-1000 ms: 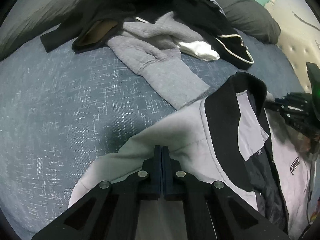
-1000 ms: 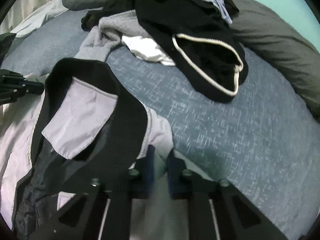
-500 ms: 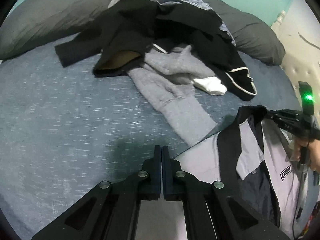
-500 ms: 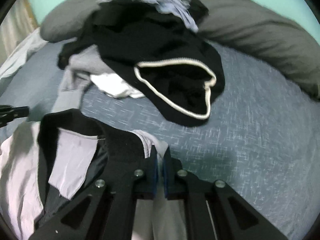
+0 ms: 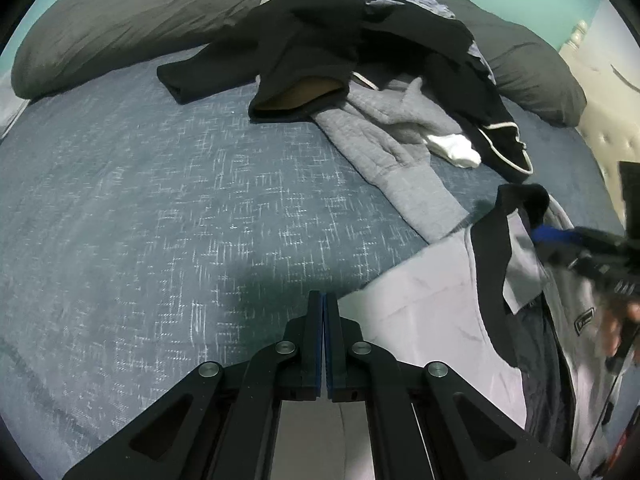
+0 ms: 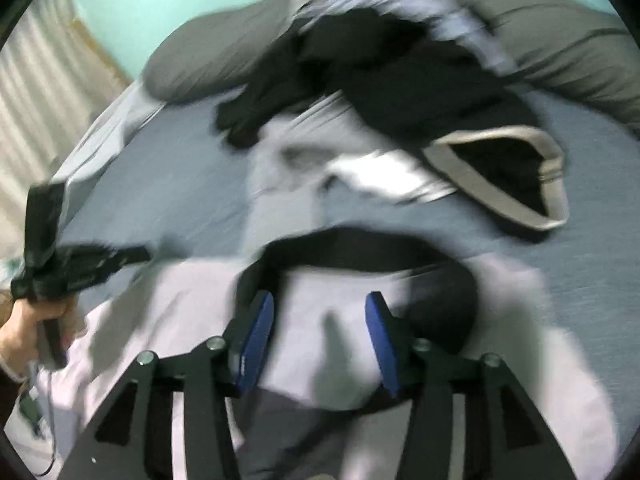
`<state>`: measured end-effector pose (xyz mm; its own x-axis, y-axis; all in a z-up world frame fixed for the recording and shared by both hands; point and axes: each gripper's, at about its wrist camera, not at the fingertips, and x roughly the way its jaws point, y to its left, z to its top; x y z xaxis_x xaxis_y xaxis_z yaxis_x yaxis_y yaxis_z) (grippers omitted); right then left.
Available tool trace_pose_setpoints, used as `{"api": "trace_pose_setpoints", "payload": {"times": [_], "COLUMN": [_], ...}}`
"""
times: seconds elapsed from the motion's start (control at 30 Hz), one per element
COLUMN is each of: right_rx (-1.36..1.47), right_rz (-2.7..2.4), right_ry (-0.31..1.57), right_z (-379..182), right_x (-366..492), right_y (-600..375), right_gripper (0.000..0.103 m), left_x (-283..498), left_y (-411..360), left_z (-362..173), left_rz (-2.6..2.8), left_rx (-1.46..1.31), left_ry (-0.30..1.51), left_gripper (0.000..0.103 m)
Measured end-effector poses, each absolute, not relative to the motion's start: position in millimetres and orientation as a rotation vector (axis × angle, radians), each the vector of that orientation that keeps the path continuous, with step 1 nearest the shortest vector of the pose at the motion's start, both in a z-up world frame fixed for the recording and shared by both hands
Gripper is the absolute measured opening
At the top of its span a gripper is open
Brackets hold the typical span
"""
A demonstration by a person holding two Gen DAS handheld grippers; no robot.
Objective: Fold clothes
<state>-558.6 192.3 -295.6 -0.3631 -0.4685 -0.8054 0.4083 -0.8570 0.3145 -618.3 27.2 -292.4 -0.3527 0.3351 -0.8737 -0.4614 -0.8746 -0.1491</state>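
A light grey jacket [image 5: 432, 300] with a black collar [image 6: 352, 252] lies spread on the blue bedspread [image 5: 160, 220]. My left gripper [image 5: 323, 297] is shut, and the jacket's shoulder edge meets its tips and runs under its arms. In the blurred right wrist view that left gripper [image 6: 140, 255] sits at the jacket's left edge, held by a hand [image 6: 28, 332]. My right gripper [image 6: 319, 298] hovers over the jacket just below the collar. Its jaws are opening, and the blue pads [image 6: 260, 320] press on nothing. From the left wrist view the right gripper [image 5: 548, 236] shows by the collar.
A heap of clothes sits at the head of the bed: black garments [image 5: 360, 40], a grey sweatshirt [image 5: 392, 152], a white sock [image 5: 456, 148]. Dark grey pillows [image 5: 120, 20] line the teal wall. A beige headboard [image 5: 612, 132] stands on the right.
The right gripper's jaws have parted and let go of the jacket's shoulder, and it has swung over the collar. The left gripper has risen a little, staying shut.
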Motion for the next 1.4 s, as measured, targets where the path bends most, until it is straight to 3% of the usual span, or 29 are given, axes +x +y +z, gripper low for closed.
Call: {"api": "trace_pose_setpoints", "payload": {"times": [0.2,0.27,0.3,0.33,0.47,0.77,1.1,1.2,1.3,1.4], "right_rx": [1.386,1.379,1.375,1.378,1.372,1.345,1.468,1.445,1.395,1.338], "right_rz": [-2.131,-2.113,-2.104,-2.100,-2.110,-2.175,-2.230,-2.270,-2.344,-2.386], "right_ry": [-0.106,-0.104,-0.103,-0.103,-0.129,-0.147,-0.089,-0.114,-0.137,-0.165], "right_z": [-320,-322,-323,-325,-323,-292,-317,-321,-310,-292], "right_x": [-555,-555,-555,-556,-564,-609,-639,-629,-618,-601], "right_y": [155,149,146,145,147,144,122,129,146,167], "right_gripper": [0.049,0.036,0.021,0.013,0.005,0.004,0.004,0.011,0.029,0.032], "left_x": [-614,-613,-612,-612,-611,-610,-598,-589,-577,-557], "left_y": [25,25,25,24,22,16,12,8,1,-7], "left_z": [-290,-290,-289,-289,-288,-284,-291,-289,-284,-275], "left_rz": [2.236,2.232,2.232,2.232,2.234,2.231,2.218,2.215,2.214,2.220], "left_rx": [-1.398,-1.395,-1.393,-1.393,-1.389,-1.389,-1.399,-1.395,-1.389,-1.373], "left_ry": [0.156,0.153,0.151,0.148,0.134,0.124,0.114,0.108,0.100,0.112], "left_gripper": [0.000,0.000,0.000,0.000,0.001,0.002,0.003,0.005,0.011,0.015]}}
